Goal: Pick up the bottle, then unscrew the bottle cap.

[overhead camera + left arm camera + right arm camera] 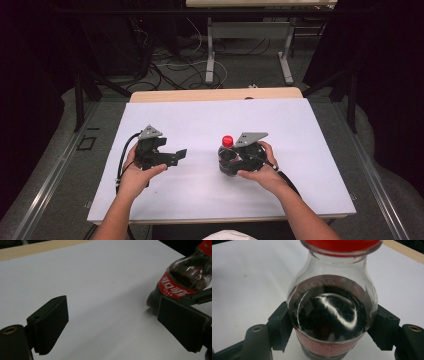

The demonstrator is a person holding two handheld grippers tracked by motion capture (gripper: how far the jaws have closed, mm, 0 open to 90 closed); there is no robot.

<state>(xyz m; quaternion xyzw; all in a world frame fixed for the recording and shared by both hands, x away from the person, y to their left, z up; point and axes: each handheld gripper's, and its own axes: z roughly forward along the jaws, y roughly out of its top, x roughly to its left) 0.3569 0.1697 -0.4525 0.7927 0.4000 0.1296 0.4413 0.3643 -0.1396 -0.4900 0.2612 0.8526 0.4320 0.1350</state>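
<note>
While the left tongs (181, 155) gape empty, the right tongs (329, 327) clamp a red-capped, dark-filled cola bottle (332, 312).

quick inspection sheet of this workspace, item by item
surface: white sheet on a wooden table, bare
job's things: cola bottle, red cap on, upright, part full
clutter: nothing seen
grippers: right gripper clamped on the bottle's body; left gripper open, nothing between the jaws, beside the bottle
cables: black cable trails from the left gripper; loose wires on the floor behind
surroundings: second table's legs, dark curtains
</note>
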